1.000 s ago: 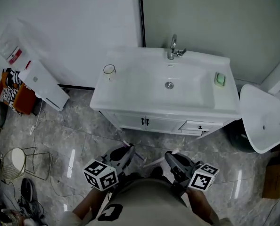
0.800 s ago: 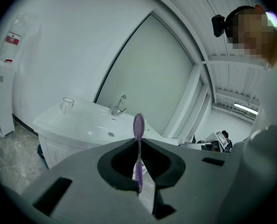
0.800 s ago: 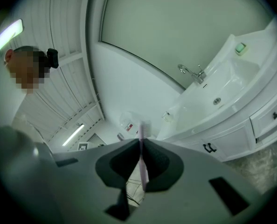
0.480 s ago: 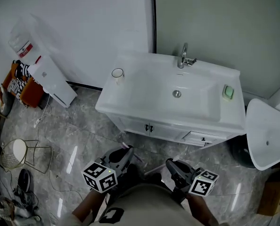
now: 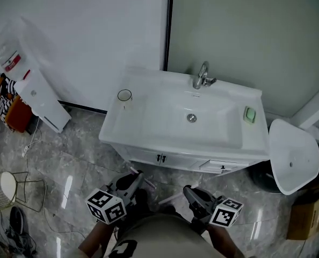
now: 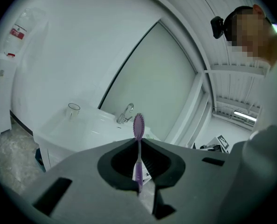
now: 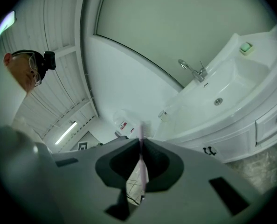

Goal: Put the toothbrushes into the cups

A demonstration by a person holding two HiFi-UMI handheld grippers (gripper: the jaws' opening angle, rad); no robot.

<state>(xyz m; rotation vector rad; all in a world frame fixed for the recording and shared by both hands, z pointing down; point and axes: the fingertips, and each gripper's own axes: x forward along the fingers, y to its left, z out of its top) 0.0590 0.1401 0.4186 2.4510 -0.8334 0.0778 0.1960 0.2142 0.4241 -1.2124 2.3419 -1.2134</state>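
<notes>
Purple plastic toothbrush (image 6: 138, 125) clamped head-out in left hand-held gripper (image 5: 133, 179), pale pink toothbrush (image 7: 140, 146) likewise in right hand-held gripper (image 5: 190, 191), probably for dropping into clear glass cup (image 5: 124, 95) at white counter's (image 5: 119, 123) back-left corner.

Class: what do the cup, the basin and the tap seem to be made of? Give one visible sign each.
Cup: clear glass or plastic; you see through its wall.
Basin: glossy white ceramic, probably; smooth with soft highlights.
Tap: polished metal, likely chromed; bright silvery reflections.
</notes>
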